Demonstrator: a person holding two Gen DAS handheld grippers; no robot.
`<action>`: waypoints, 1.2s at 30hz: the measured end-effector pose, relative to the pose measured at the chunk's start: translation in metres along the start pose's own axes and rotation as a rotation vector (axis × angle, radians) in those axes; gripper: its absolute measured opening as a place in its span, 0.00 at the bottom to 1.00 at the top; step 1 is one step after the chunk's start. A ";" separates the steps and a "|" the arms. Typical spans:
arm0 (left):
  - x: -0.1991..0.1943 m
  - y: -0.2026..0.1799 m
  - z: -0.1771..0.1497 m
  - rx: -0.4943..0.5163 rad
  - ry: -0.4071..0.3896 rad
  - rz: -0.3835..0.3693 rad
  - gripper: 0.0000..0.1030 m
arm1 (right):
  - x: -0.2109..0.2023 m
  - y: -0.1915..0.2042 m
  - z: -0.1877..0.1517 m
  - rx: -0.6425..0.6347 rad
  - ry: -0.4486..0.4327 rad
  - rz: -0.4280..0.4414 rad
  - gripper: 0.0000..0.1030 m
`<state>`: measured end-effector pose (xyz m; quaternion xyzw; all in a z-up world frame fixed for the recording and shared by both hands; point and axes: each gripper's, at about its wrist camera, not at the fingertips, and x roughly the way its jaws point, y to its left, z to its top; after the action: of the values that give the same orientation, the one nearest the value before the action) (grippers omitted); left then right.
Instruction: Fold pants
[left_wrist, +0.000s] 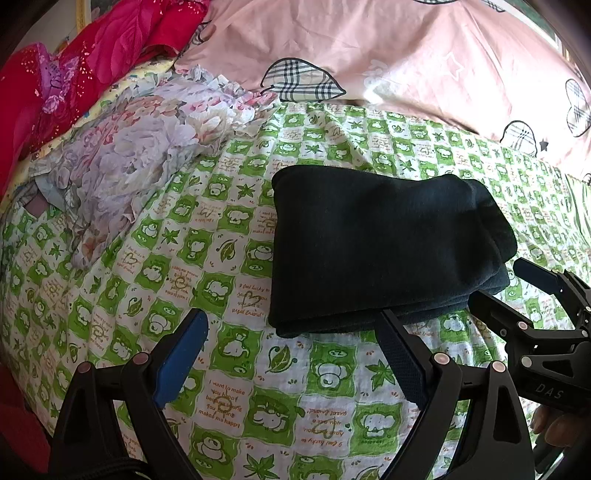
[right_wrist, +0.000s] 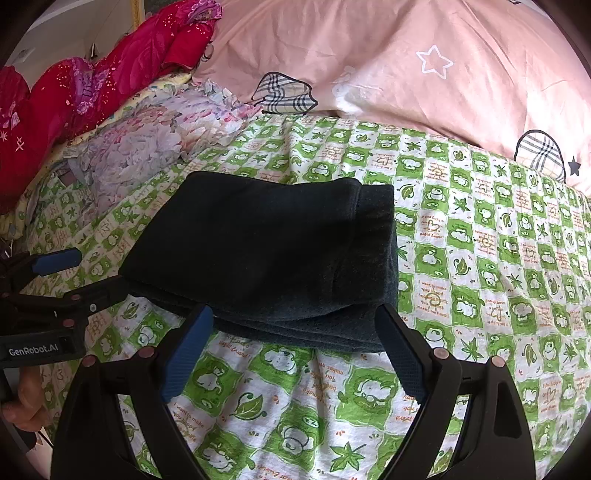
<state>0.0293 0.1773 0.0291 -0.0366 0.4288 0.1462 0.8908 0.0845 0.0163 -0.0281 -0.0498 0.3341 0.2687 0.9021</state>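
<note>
Left gripper (left_wrist: 291, 354) jaws spread, empty, low centre | right gripper (right_wrist: 295, 350) likewise released | dark folded fleece pants (right_wrist: 266, 258) lie mid-frame on green-checked bed sheet (right_wrist: 480, 258) | fold seemingly finished, hence grippers clear

Left wrist view: lower edge of frame cuts off left gripper (left_wrist: 291, 325) bodies; only the finger ends show. Right gripper (left_wrist: 517, 284) runs out past right edge; the hand (left_wrist: 554, 424) under it is half cropped. Pants (left_wrist: 380, 251): inner layers of the fold hidden beneath the top layer. Right wrist view: hand (right_wrist: 26, 402) cut by left edge. Small orange print on green checked sheet (right_wrist: 461, 258) mostly too small to read. Red quilt (right_wrist: 92, 81) cropped at upper left.
</note>
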 end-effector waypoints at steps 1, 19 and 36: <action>0.000 0.000 0.000 0.000 -0.001 0.000 0.90 | 0.000 0.000 0.000 0.001 0.000 -0.001 0.87; -0.003 -0.003 0.004 0.010 -0.005 -0.006 0.90 | -0.004 -0.001 0.002 0.008 -0.005 -0.003 0.87; -0.003 -0.004 0.007 0.018 -0.011 -0.009 0.90 | -0.007 -0.001 0.006 0.011 -0.013 -0.005 0.87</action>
<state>0.0343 0.1743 0.0359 -0.0296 0.4250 0.1382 0.8941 0.0845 0.0139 -0.0192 -0.0440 0.3296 0.2652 0.9050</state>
